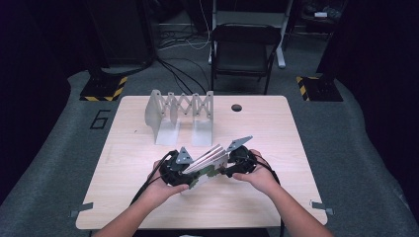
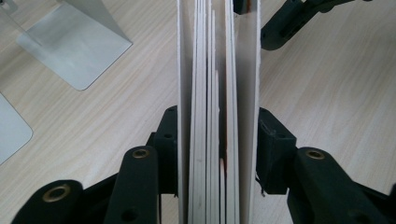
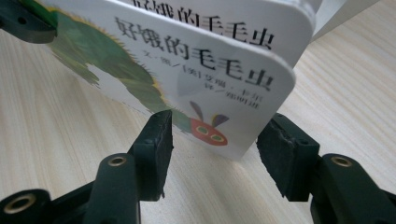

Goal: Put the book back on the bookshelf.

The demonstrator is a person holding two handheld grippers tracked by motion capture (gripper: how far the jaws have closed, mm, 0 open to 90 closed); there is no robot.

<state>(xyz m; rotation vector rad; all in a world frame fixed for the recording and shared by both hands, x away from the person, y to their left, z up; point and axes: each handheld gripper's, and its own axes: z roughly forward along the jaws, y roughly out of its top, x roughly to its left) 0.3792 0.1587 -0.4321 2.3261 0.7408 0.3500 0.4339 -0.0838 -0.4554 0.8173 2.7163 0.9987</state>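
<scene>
I am holding a board book between my two grippers, just above the tabletop, on my side of the metal rack that is standing toward the far edge. The book is lying tilted, its white page edges rising toward the rack and its green cover facing down toward me.

My left gripper is clamping the book's thick pages. In the left gripper view the stack of white pages is running straight up between my two black jaws, and both pads are pressing against the outer boards, so this gripper is closed on the book. Two of the rack's flat metal feet are resting on the tabletop to the left of the pages there, and the tip of my other gripper is showing beyond the pages at the upper right.

My right gripper is sitting at the book's other end, nearer the rack's right side. In the right gripper view its jaws are standing apart with the rounded corner of the cover between them; there is a gap at each pad, so this gripper is open around the corner and not squeezing it. The caterpillar's red head is sitting between the jaws.
</scene>
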